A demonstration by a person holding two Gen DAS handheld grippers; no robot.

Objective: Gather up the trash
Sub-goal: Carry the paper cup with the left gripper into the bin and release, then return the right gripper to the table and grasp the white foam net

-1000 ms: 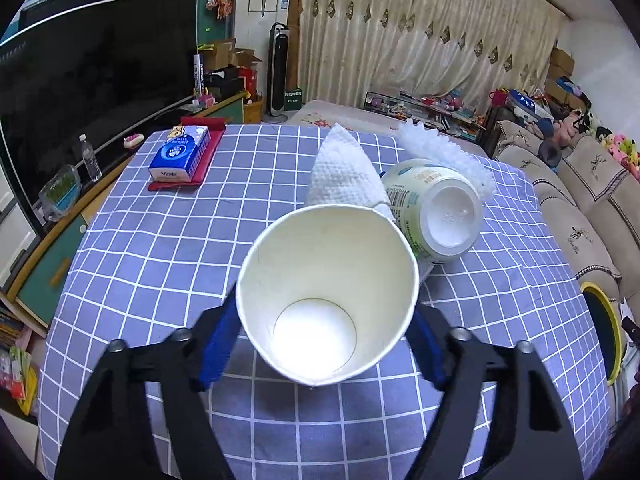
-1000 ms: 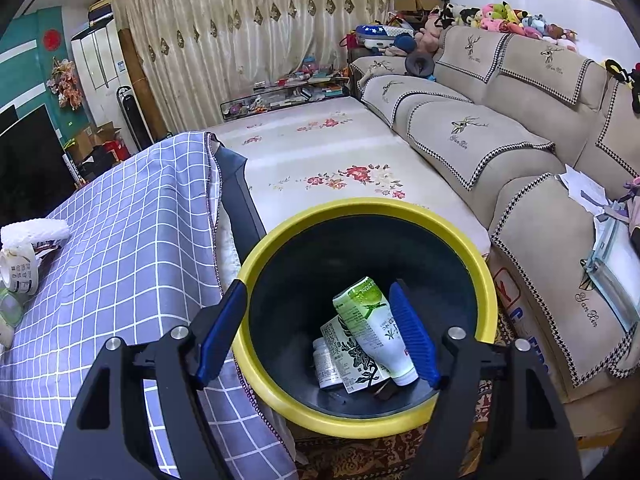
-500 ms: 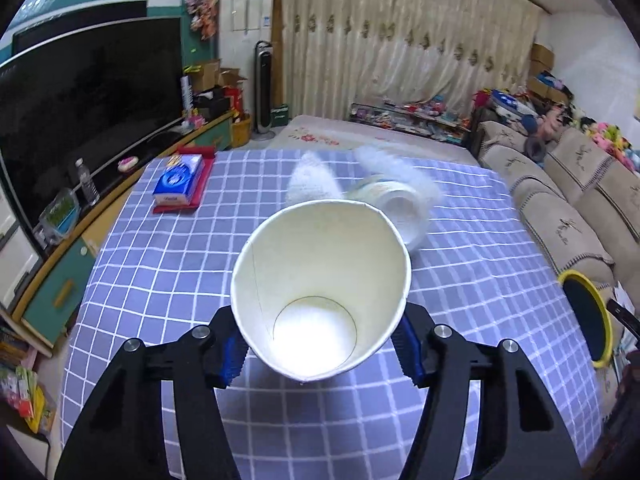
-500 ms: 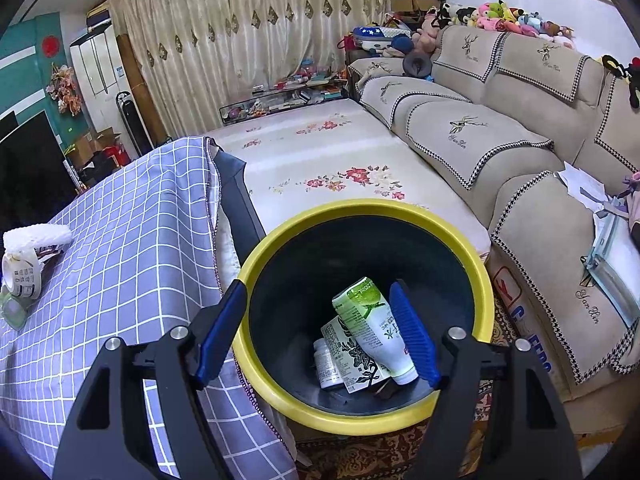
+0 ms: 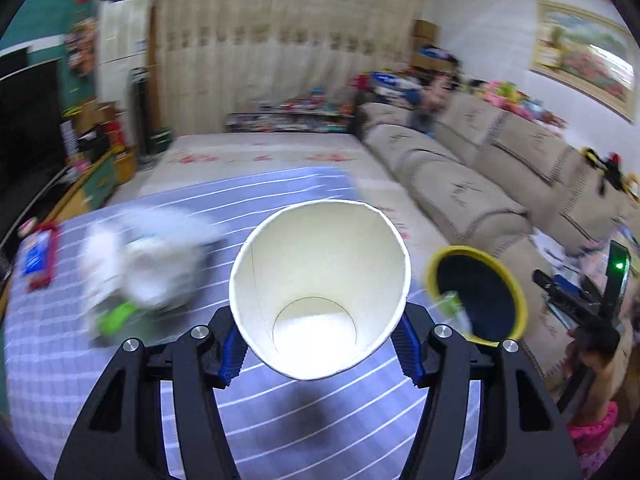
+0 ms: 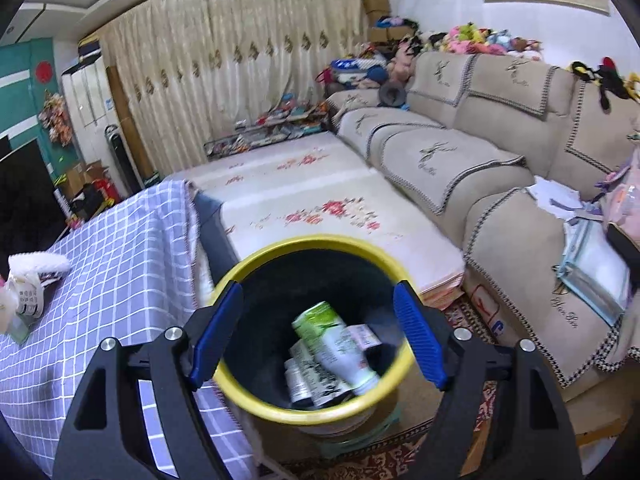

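A white paper cup (image 5: 320, 280) lies mouth-forward between the blue pads of my left gripper (image 5: 320, 354), which is shut on it above the checked tablecloth (image 5: 280, 420). The yellow-rimmed black bin (image 5: 464, 251) stands on the floor to the right of the table. My right gripper (image 6: 318, 334) hangs over that bin (image 6: 312, 242). Its jaws are opening and nothing is between them. A green-and-white bottle (image 6: 336, 344) and other packets lie inside the bin. An overturned tub with white tissues (image 5: 152, 264) stays on the table, blurred.
A beige sofa (image 6: 500, 184) runs along the right wall, with a floral floor mat (image 6: 320, 208) in front of it. A tissue pack on a red tray (image 5: 38, 256) sits at the table's far left. A hand (image 5: 596, 360) holds the other gripper at the right edge.
My left gripper has risen and swung right with the cup, so the bin now shows beside it. My right gripper's jaws have widened a little over the bin.
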